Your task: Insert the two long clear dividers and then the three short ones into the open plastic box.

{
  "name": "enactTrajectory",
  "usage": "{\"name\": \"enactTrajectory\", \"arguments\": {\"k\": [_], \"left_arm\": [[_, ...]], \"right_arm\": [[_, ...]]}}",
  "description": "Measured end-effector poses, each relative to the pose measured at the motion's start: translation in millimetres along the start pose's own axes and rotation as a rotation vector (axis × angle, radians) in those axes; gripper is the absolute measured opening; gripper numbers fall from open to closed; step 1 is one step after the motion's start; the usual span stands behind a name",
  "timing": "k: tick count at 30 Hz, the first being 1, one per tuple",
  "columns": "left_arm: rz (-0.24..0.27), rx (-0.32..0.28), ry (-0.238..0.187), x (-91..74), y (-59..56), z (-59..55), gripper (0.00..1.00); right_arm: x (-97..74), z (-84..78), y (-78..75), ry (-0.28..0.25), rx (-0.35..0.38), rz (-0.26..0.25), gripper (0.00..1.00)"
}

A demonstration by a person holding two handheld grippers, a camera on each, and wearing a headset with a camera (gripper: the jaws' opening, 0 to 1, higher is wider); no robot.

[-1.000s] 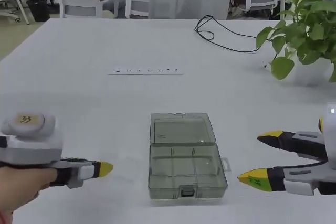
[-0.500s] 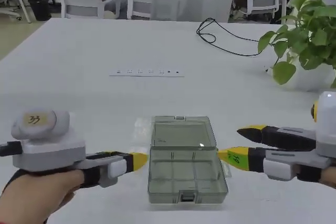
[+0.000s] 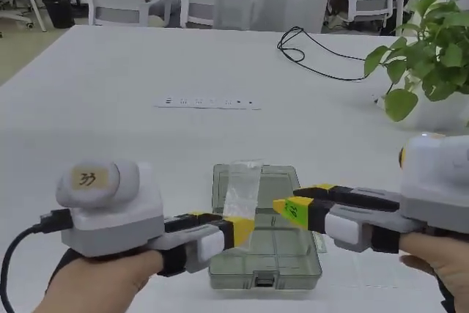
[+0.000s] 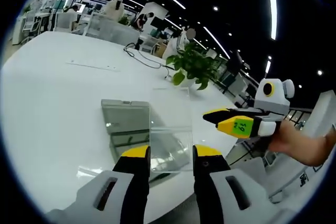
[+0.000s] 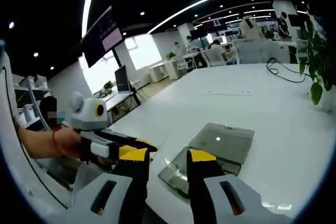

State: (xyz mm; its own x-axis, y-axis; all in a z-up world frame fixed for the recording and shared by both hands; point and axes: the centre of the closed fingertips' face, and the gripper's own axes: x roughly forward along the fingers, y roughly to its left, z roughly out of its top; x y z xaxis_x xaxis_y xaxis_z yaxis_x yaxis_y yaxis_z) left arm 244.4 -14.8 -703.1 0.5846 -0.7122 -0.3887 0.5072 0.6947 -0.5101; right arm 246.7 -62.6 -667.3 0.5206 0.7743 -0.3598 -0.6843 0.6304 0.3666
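Head view, left to right.

- Left gripper (image 3: 238,231): at 7 o'clock in the frame, held in a hand, tips reaching in over the box's left side. In the left gripper view its jaws are clamped on the lower part of one clear divider (image 3: 242,185).
- Divider: stands upright, raised above the box, at 12 o'clock from the left tips.
- Box (image 3: 293,280): at 6 o'clock on the white table (image 3: 110,108), lid open and lying flat on its 12 o'clock side. Moulded ribs show inside.
- Strip (image 3: 209,102): at 12 o'clock from the box, well apart.
- Right gripper (image 3: 300,199): comes in from 4 o'clock, tips just beside the divider at its 3 o'clock. Contact: cannot tell. In the right gripper view its jaws stand apart with nothing between them.
- Cable (image 3: 315,53): at 1 o'clock.
- Plant (image 3: 425,42): at 2 o'clock.
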Motion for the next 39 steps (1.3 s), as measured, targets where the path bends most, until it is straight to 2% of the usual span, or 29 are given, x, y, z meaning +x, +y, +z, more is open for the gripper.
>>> {"name": "enactTrajectory", "arguments": {"k": [5, 7, 16, 21, 26, 28, 32, 37, 39], "left_arm": [[-0.016, 0.012, 0.001, 3.5, -8.5, -1.1, 0.30], [-0.022, 0.038, 0.003, 4.6, -12.2, -1.5, 0.30], [-0.032, 0.078, 0.010, 5.4, -19.6, -2.9, 0.30], [-0.033, 0.077, 0.012, 4.2, -20.9, -3.7, 0.30], [-0.037, 0.065, 0.010, 4.4, -21.6, -4.0, 0.30], [-0.035, 0.073, 0.008, 4.2, -21.1, -4.2, 0.28], [-0.056, 0.064, 0.014, 4.9, -25.0, -6.0, 0.33], [-0.068, 0.097, 0.032, 6.0, -28.3, -10.4, 0.35], [-0.077, 0.141, 0.039, 5.6, -28.9, -12.2, 0.36]], "right_arm": [[6.7, -3.3, 1.2, 0.011, 0.035, -0.015, 0.22], [8.0, -3.9, 2.1, 0.009, 0.060, -0.017, 0.19], [13.3, -8.1, 3.6, 0.015, 0.107, -0.032, 0.13], [14.7, -10.1, 6.0, 0.017, 0.145, -0.034, 0.08], [15.0, -8.7, 6.0, 0.003, 0.173, -0.064, 0.07], [15.5, -8.5, 8.9, 0.002, 0.187, -0.057, 0.07], [15.7, -10.5, 8.4, 0.014, 0.189, -0.063, 0.07], [15.7, -12.3, 7.1, 0.029, 0.194, -0.068, 0.07], [14.7, -10.3, 6.6, 0.025, 0.211, -0.062, 0.07]]}}
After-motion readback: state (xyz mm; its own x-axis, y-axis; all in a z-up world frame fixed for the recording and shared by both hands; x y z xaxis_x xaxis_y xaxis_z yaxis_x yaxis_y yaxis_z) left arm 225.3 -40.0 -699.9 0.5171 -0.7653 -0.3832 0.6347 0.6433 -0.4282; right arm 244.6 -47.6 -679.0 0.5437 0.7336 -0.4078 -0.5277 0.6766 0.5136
